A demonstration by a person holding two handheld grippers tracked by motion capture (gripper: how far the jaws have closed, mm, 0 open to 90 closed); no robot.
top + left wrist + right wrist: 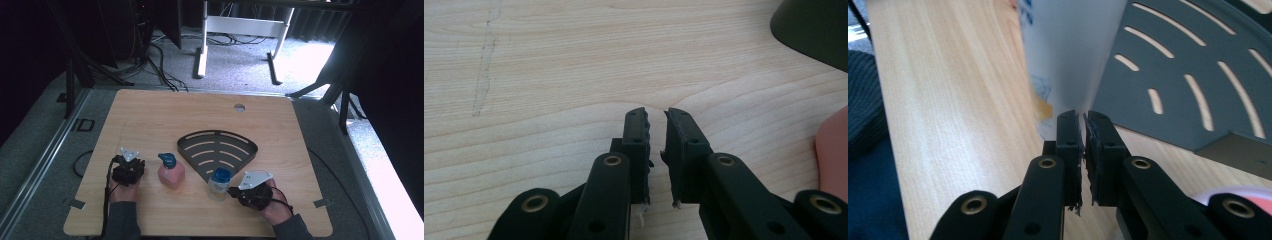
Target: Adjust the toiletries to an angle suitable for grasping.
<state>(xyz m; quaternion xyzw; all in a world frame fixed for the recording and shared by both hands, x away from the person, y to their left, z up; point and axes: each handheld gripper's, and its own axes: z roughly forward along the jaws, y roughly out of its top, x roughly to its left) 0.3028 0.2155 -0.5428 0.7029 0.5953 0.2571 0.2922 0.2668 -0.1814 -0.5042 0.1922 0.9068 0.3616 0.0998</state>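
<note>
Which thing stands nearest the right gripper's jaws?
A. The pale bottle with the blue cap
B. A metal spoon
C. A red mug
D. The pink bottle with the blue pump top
A: the pale bottle with the blue cap stands just off the right gripper, in front of the dark slotted tray; the pink bottle is nearer the left gripper.

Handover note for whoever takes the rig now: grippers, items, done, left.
Left gripper: nearly shut, holding nothing, resting on the table left of the pink bottle.
Right gripper: shut, holding nothing, tips right at the clear blue-capped bottle.
Both bottles stand upright on the table, outside the dark slotted rack.
Done: nothing placed on the rack.
Left: probably grasp each bottle and set it on the rack.
</note>
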